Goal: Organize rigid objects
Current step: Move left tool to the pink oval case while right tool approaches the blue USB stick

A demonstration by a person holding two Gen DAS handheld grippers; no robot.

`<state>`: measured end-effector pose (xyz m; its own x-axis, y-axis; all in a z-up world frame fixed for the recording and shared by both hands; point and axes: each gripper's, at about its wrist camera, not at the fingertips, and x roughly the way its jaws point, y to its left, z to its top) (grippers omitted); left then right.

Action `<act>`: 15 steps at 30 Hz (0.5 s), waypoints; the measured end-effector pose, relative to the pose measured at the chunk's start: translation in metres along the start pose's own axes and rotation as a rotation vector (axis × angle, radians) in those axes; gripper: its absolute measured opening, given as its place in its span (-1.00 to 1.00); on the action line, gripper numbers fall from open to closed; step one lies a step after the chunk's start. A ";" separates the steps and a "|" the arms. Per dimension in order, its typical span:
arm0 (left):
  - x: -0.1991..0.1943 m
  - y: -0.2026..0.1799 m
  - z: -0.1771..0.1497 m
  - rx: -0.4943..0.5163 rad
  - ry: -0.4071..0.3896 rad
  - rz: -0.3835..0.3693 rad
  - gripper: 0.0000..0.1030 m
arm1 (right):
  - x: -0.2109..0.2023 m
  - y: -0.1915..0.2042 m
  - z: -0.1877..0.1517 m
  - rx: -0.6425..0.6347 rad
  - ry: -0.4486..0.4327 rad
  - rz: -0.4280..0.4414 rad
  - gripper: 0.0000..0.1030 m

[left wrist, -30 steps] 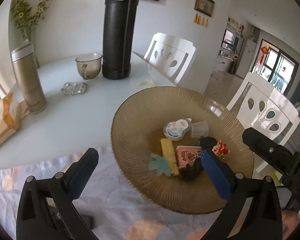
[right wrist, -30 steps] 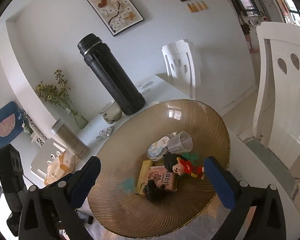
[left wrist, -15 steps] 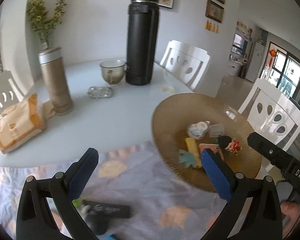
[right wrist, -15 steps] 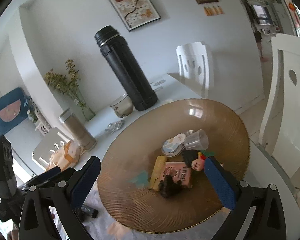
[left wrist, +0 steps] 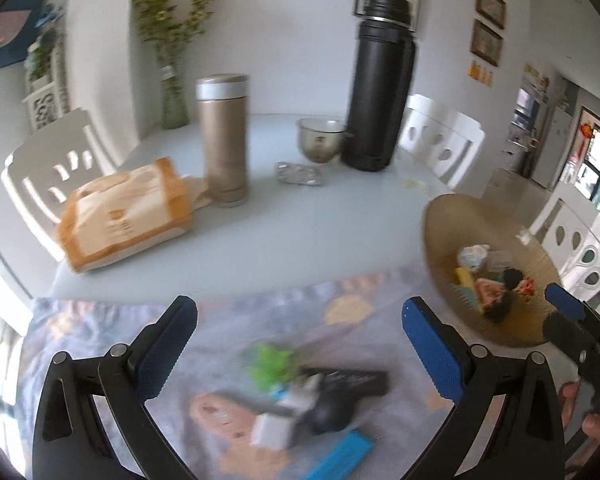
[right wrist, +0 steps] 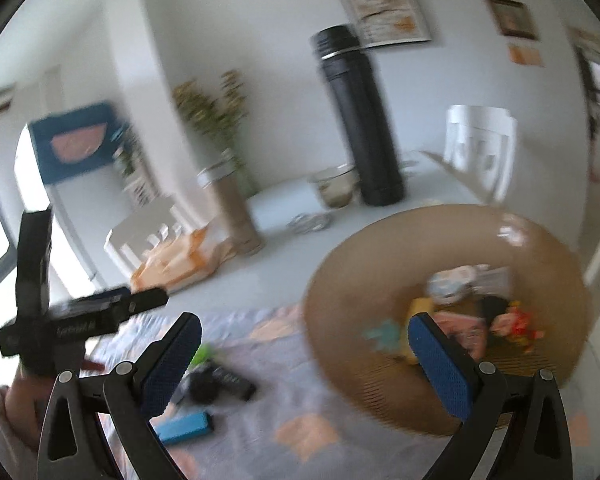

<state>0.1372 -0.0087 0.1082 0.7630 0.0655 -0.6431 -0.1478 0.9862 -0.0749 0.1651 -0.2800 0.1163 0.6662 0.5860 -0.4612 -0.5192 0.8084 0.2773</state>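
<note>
Left gripper (left wrist: 299, 342): jaws spread wide, nothing between the blue pads, held above a patterned cloth (left wrist: 228, 320). Directly under and ahead of it, a blurred cluster of small loose items lies on the cloth: a black elongated item (left wrist: 348, 380), a green piece (left wrist: 274, 364), a white block (left wrist: 270, 430), and a flat blue bar (left wrist: 340, 454) nearest the camera.

Right gripper (right wrist: 304, 356): jaws likewise wide apart and empty, held over the near edge of the cloth, its right finger in front of the bowl's rim. The same cluster shows to its lower left, with the blue bar (right wrist: 186, 428) closest.

Ribbed amber bowl (right wrist: 340, 280): stands to the right of the cloth, partly on it. Contents, bunched in its centre: a yellow block (right wrist: 418, 308), a pink packet (right wrist: 460, 330), a small figure in red (right wrist: 516, 322), a round white container (right wrist: 450, 282), a clear cup (right wrist: 492, 278); detail is blurred.

White table (left wrist: 300, 220), further back: tall black flask (left wrist: 380, 84), glass cup (left wrist: 320, 138) beside it, foil blister pack (left wrist: 300, 174), gold tumbler (left wrist: 224, 136), orange-and-white packet (left wrist: 124, 212), vase of dried flowers (left wrist: 174, 96). White chairs (left wrist: 440, 140) stand around the table.
</note>
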 end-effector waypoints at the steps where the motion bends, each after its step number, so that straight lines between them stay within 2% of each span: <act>1: -0.002 0.009 -0.003 -0.009 0.003 0.013 0.99 | 0.005 0.007 -0.004 -0.019 0.016 0.017 1.00; 8: -0.007 0.060 -0.033 -0.062 0.038 0.067 0.99 | 0.044 0.066 -0.038 -0.177 0.185 0.094 1.00; 15: 0.010 0.077 -0.065 -0.066 0.112 0.083 0.99 | 0.068 0.104 -0.074 -0.302 0.314 0.130 1.00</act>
<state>0.0925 0.0577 0.0465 0.6724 0.1252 -0.7296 -0.2512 0.9657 -0.0658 0.1169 -0.1603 0.0514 0.4148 0.5986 -0.6853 -0.7516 0.6499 0.1126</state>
